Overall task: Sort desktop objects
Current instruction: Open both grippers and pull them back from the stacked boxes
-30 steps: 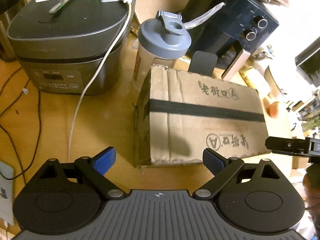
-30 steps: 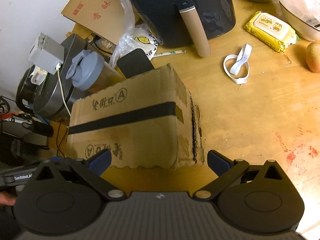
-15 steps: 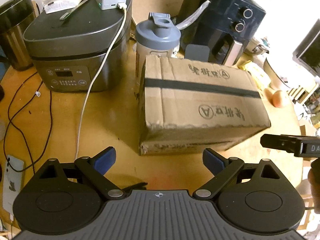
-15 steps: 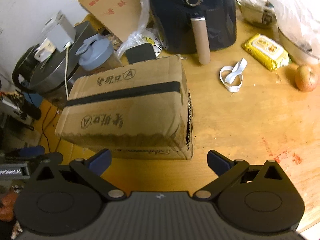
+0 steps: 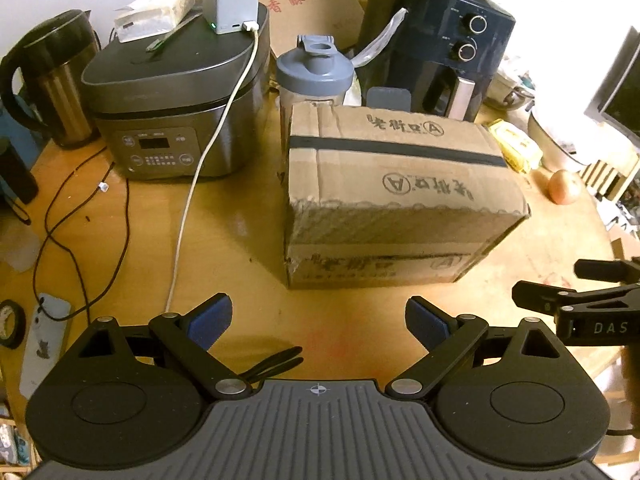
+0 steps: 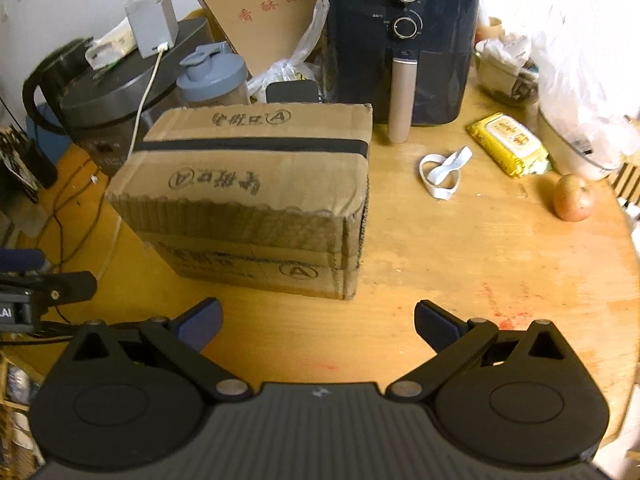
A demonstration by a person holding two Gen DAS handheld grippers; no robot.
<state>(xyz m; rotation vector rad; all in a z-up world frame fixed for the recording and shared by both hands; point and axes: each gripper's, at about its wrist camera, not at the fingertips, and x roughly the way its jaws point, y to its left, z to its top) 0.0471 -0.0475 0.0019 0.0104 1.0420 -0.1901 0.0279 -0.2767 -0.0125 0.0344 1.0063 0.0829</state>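
Left wrist view: my left gripper (image 5: 319, 322) stands wide, nothing between its blue pads; the right gripper (image 6: 318, 326) is the same in its own view, wide and empty

Progress, as I judge it: sorting barely begun or between items. Nothing is held, and loose things lie scattered on the wooden table (image 6: 460, 280):
- cardboard box (image 5: 396, 196), taped shut, frame centre in both views
- white strap (image 6: 442, 174), right of centre in the right view
- yellow wipes pack (image 6: 508, 144), further right
- round fruit (image 6: 573, 199), near the right edge
- shaker bottle (image 5: 316, 74), just behind the box
- rice cooker (image 5: 172, 112), upper left; air fryer (image 5: 444, 40), upper right; kettle (image 5: 52, 80), far left

Box relative to the claws: above both pairs of pads in frame, apart from them, bare table between. In the left view it sits slightly right of the gap; in the right view slightly left. It looks wider than either opening
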